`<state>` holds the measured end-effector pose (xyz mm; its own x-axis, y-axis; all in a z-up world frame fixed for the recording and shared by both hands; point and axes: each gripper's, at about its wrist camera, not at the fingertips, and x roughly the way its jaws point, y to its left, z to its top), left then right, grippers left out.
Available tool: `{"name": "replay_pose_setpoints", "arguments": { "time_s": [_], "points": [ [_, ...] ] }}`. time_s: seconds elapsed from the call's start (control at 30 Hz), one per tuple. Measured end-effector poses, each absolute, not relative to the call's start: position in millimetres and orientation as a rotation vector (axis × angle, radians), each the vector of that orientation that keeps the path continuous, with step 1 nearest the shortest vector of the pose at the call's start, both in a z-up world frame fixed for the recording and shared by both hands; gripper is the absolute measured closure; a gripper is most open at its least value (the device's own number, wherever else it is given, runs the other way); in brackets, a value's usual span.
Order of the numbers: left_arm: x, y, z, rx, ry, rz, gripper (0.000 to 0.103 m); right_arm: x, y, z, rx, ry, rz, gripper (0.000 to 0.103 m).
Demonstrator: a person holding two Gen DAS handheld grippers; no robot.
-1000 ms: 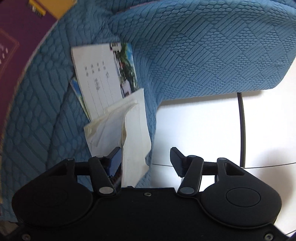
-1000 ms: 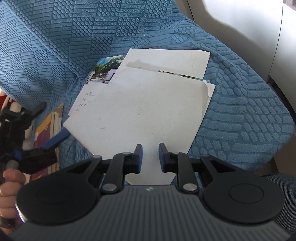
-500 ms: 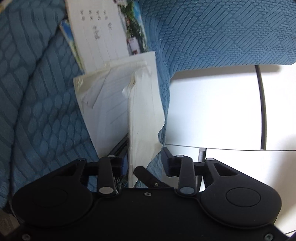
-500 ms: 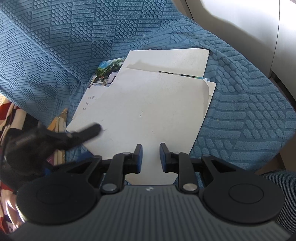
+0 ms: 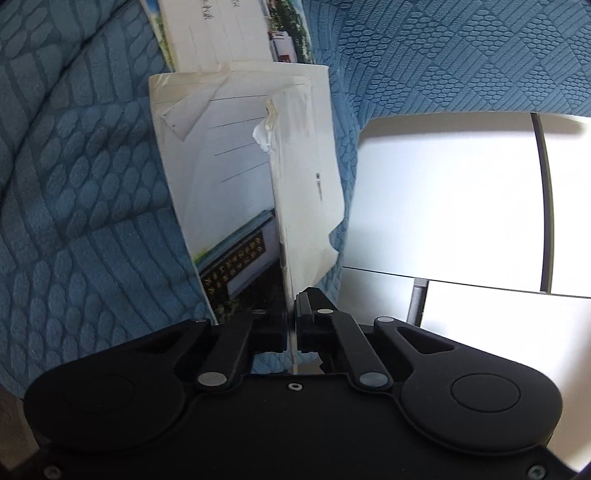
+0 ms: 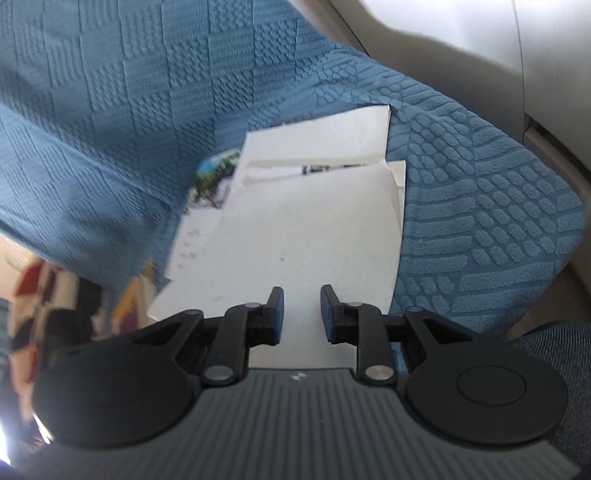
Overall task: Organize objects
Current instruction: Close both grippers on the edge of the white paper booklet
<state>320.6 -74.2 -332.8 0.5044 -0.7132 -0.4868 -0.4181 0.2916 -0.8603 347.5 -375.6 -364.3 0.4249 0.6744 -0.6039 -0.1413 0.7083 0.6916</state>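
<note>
Left tool is pressed together, pinching the near edge of the white envelope, which stands on edge before it. Right tool sits spread a little, nothing between its blue pads; the envelope's flat face lies just beyond them, and we cannot tell whether they touch it.

Hard to read: the right wrist view is smeared with blur, and its lower left corner is a muddle of red, orange and dark shapes we cannot identify. In the left wrist view the printed lines on the cards are too small to make out.

The envelope lies on the blue textured sofa cover, open at its far end, with postcards inside. One lined card pokes out at the top, cut off by the frame.

Only the left wrist view shows the torn flap and a picture card tucked within; only the right wrist view shows the envelope's broad blank face and a colourful card peeping out on its left.
</note>
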Motion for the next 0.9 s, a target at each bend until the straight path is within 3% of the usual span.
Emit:
{"name": "replay_pose_setpoints", "arguments": {
  "time_s": [0.1, 0.13, 0.2, 0.27, 0.9],
  "points": [
    [319, -76, -320, -1.332, 1.077, -0.284, 0.101, 348, -393, -361, 0.73, 1.012, 0.562, 0.075],
    [319, -77, -315, -1.331, 1.067, -0.29, 0.101, 347, -399, -360, 0.783, 1.016, 0.563, 0.07],
    [317, -78, -307, -1.329, 1.049, -0.3, 0.101, 346, -412, -359, 0.885, 1.023, 0.569, 0.047],
    [316, -79, -300, -1.329, 1.042, -0.302, 0.101, 345, -420, -359, 0.966, 1.038, 0.583, 0.041],
    [312, -73, -262, -1.361, 0.973, -0.311, 0.102, 362, -435, -369, 1.092, 1.109, 0.5, 0.039]
  ]
}}
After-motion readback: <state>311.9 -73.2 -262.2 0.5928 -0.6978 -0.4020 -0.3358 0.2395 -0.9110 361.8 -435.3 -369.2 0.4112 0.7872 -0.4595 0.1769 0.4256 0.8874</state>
